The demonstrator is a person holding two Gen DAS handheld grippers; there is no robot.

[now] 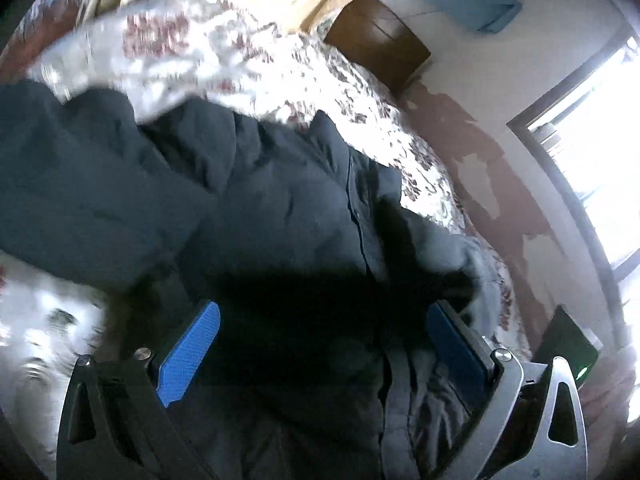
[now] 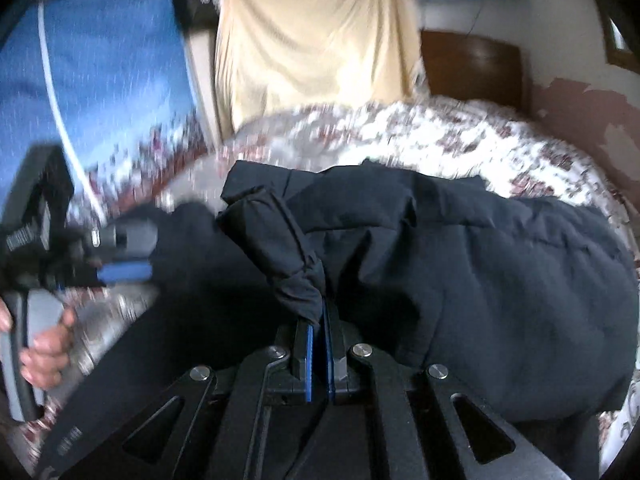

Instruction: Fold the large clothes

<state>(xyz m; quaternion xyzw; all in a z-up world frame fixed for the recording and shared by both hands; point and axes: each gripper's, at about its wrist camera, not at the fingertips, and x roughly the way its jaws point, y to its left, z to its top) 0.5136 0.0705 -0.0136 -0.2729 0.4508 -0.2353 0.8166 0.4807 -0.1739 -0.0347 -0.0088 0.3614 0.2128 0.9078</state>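
A large dark navy padded jacket lies bunched on a bed with a floral cover. My right gripper is shut on a gathered fold of the jacket's fabric, near a cuff. In the left wrist view the jacket fills the middle. My left gripper is open, its blue pads wide apart just over the dark fabric. The left gripper also shows in the right wrist view, at the jacket's left edge.
The floral bedcover spreads beyond the jacket. A wooden headboard and a cream cloth stand at the far end. A window is at the right. A blue cloth hangs at the left.
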